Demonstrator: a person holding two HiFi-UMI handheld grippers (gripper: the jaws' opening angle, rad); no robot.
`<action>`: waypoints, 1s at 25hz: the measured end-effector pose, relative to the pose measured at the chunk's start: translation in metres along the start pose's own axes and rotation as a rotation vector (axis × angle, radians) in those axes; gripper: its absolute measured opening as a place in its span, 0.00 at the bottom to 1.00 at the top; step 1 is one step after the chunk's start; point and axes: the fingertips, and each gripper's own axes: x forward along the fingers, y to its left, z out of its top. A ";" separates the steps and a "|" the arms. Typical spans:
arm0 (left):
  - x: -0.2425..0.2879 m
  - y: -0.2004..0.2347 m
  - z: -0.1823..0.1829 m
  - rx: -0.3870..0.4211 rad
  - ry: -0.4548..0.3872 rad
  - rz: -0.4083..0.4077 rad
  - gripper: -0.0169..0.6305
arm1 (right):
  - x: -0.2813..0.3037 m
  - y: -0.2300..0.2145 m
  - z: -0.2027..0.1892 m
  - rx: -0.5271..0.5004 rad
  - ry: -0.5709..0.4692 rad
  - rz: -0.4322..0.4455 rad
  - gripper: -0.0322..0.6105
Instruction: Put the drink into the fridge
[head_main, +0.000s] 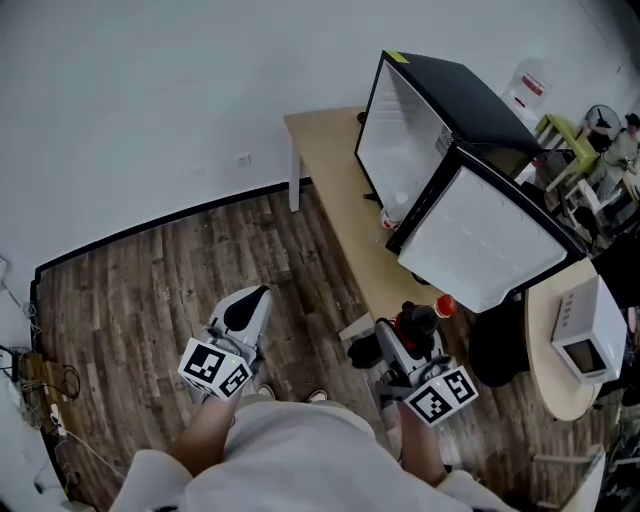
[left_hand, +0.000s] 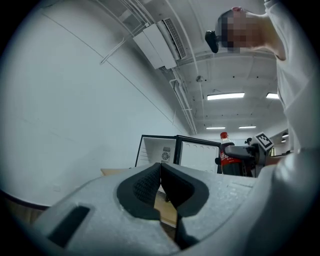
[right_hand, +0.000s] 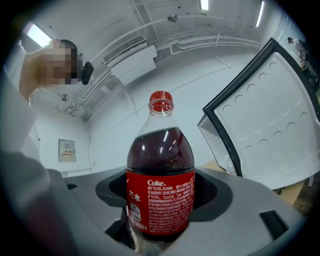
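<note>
A cola bottle (right_hand: 161, 185) with a red label and red cap stands upright between the jaws of my right gripper (right_hand: 160, 197), which is shut on its body. In the head view the right gripper (head_main: 415, 328) holds the bottle (head_main: 420, 320) just off the near end of the wooden table (head_main: 330, 170), below the open white door (head_main: 485, 235) of the black fridge (head_main: 455, 95). My left gripper (head_main: 252, 300) hangs over the floor to the left, shut on nothing. In the left gripper view its pads (left_hand: 150, 182) meet, with the fridge (left_hand: 170, 152) and bottle (left_hand: 226, 156) beyond.
A white appliance (head_main: 583, 335) sits on a round tabletop (head_main: 548, 385) at the right. Cluttered gear (head_main: 590, 150) stands behind the fridge. A small pale bottle (head_main: 394, 212) lies at the fridge's lower edge. Wood-plank floor (head_main: 150, 290) spreads left; the white wall (head_main: 150, 100) is beyond.
</note>
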 end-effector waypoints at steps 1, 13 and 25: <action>0.003 -0.001 0.000 0.002 0.000 0.001 0.05 | 0.000 -0.004 0.002 0.001 -0.003 -0.002 0.53; 0.025 -0.005 -0.009 0.018 0.031 0.062 0.05 | 0.009 -0.042 -0.005 0.004 0.051 0.024 0.53; 0.090 0.055 -0.059 -0.083 0.096 0.024 0.05 | 0.076 -0.074 -0.031 0.007 0.143 0.000 0.53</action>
